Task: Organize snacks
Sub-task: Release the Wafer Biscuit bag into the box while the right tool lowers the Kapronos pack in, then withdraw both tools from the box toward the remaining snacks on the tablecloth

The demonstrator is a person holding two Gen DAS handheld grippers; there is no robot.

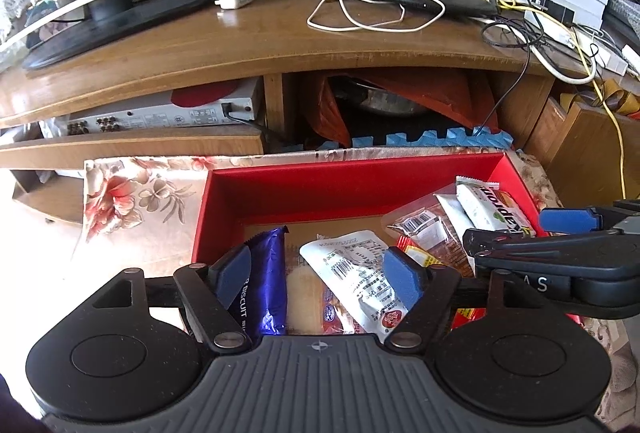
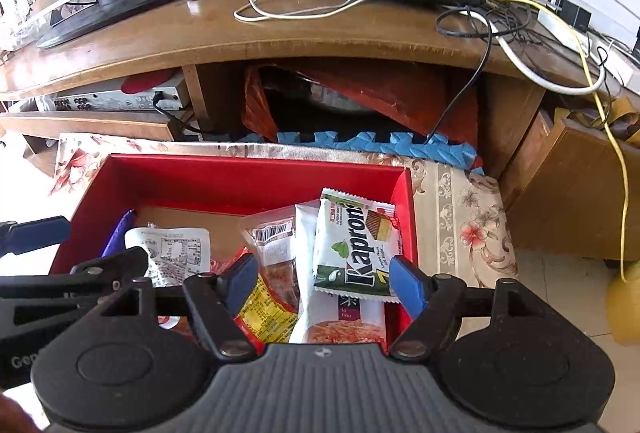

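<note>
A wooden TV stand (image 1: 240,45) crowds the background behind a floral-cloth surface (image 1: 132,201) carrying the red box (image 1: 320,189). Inside the box lie the snack packets (image 2: 352,253), seemingly all gathered, though its near edge is hidden. Left claw (image 1: 320,277) and right claw (image 2: 324,281) hover above the box, jaws apart, holding nothing.

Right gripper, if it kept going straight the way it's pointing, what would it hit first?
Most likely the green Kapron wafer pack, which lies between the open right gripper fingers, on top of other snacks in the red box. Depth is hard to judge here.
</note>
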